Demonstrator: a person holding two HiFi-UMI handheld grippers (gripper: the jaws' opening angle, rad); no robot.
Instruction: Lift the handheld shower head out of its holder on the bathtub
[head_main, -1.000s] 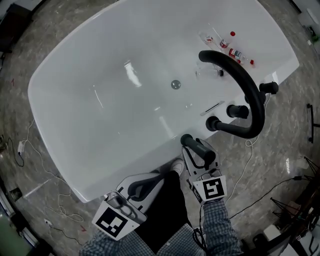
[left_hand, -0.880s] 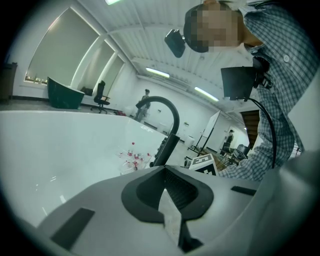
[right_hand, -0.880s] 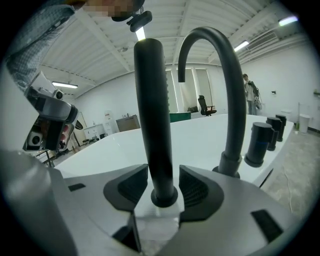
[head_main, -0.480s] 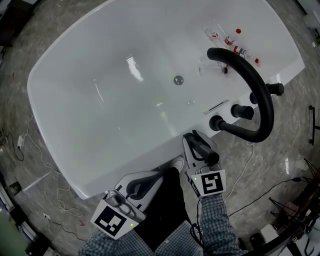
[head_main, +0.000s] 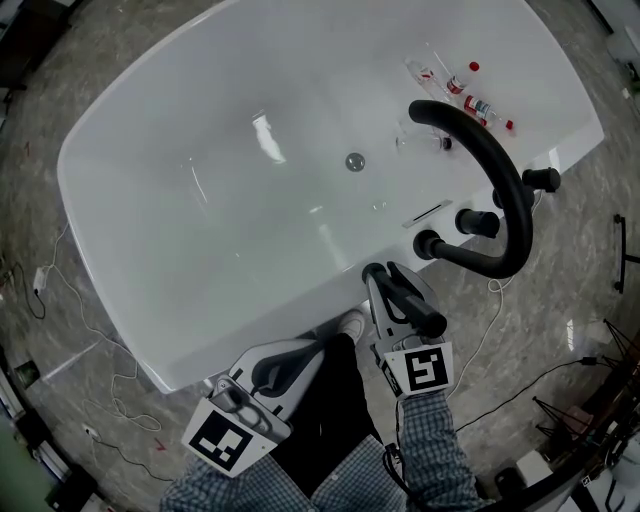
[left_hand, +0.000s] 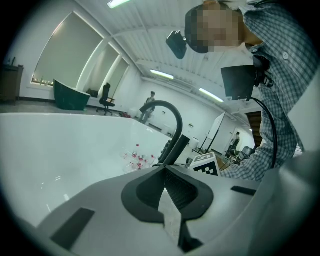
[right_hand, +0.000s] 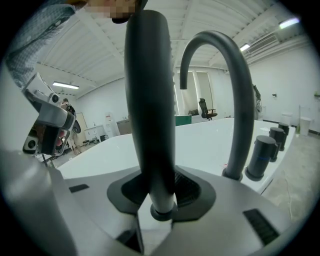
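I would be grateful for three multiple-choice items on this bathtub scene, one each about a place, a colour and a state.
1. The red-capped bottles lie: A) inside the bathtub, B) on a shelf, C) on a stool.
2. The curved spout is: A) chrome, B) black, C) white.
3. Between the right gripper's jaws is: A) nothing, B) a bottle, C) the handheld shower head.

Key: 1 A, they rest on the tub's white inner wall. 2 B, it is dark all along its arc. 3 C, the jaws have just been closing and press on its black handle.
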